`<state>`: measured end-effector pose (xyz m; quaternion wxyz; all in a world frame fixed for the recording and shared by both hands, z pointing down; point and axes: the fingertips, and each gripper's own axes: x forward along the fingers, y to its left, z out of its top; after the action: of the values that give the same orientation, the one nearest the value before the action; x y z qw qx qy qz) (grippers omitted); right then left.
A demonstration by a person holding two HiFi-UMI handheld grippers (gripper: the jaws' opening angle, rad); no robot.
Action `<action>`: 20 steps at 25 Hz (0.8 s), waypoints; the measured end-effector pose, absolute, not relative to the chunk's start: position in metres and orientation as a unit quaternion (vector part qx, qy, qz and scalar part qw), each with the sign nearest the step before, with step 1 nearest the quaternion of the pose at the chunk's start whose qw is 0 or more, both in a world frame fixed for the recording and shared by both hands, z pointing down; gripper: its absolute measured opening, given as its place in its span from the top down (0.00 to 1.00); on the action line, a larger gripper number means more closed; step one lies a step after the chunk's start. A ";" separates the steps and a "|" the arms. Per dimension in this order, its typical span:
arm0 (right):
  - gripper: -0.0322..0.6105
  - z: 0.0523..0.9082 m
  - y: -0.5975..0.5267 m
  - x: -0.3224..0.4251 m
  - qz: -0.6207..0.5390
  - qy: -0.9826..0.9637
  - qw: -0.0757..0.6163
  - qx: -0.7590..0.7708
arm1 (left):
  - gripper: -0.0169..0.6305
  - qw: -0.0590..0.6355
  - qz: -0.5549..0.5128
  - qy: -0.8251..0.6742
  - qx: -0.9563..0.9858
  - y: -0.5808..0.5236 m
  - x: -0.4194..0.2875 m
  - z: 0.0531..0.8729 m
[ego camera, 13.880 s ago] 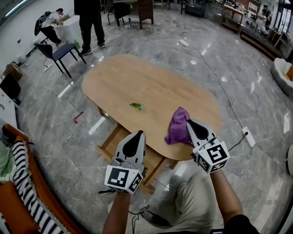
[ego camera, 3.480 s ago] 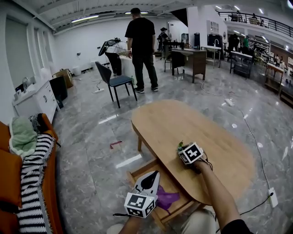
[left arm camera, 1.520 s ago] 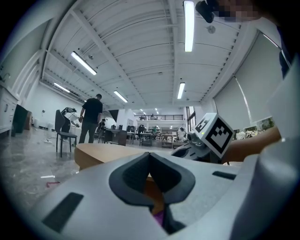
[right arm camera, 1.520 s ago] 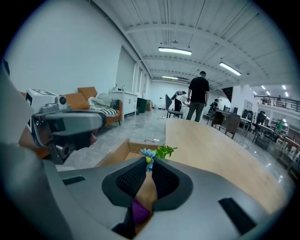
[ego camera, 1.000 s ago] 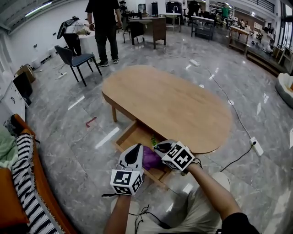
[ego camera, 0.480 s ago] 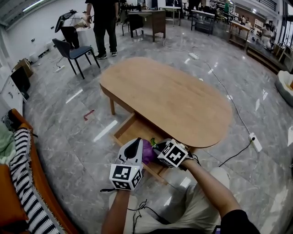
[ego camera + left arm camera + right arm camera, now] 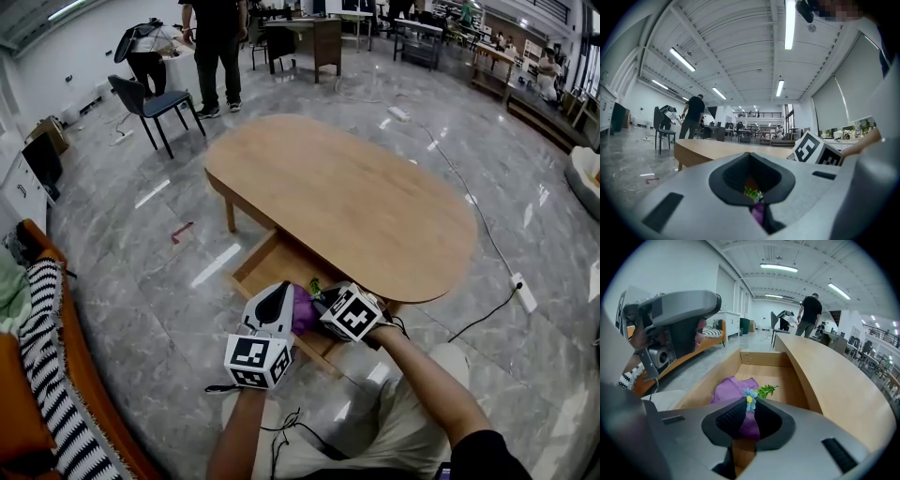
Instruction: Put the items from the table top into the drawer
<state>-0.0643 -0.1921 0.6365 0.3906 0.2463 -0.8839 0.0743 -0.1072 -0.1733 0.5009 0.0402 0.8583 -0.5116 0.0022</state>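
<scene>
The wooden drawer (image 7: 265, 264) stands pulled out from under the oval table (image 7: 347, 197). A purple cloth (image 7: 733, 389) lies inside it. My right gripper (image 7: 749, 401) points down over the drawer's near end, shut on a small artificial flower (image 7: 750, 398) with a blue head and green leaves. In the head view, the right gripper (image 7: 323, 302) is just right of my left gripper (image 7: 275, 298). The left gripper is held level by the drawer's near left corner, its jaws together and nothing seen between them. Its own view catches the flower (image 7: 752, 192) and the cloth (image 7: 758, 213) below its tips.
The tabletop (image 7: 825, 376) overhangs the drawer on the right. A sofa with a striped cloth (image 7: 47, 375) is at the left. A chair (image 7: 150, 98) and standing people (image 7: 217, 47) are beyond the table. A power strip and cable (image 7: 523, 292) lie on the floor, right.
My right gripper has sunk with the flower toward the drawer, above the purple cloth. The left gripper has stayed put.
</scene>
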 end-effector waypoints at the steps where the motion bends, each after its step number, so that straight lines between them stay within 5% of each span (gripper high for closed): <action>1: 0.87 0.636 -0.192 -0.065 0.077 -0.885 0.389 0.246 | 0.97 0.040 0.002 -0.511 0.858 -0.174 -0.107 0.501; 20: 0.71 0.634 -0.192 -0.066 0.070 -0.888 0.381 0.247 | 0.97 0.041 0.000 -0.514 0.857 -0.173 -0.107 0.501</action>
<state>-0.0655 -0.1922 0.6337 0.3813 0.2470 -0.8881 0.0696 -0.1066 -0.1725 0.5010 0.0412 0.8565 -0.5145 0.0001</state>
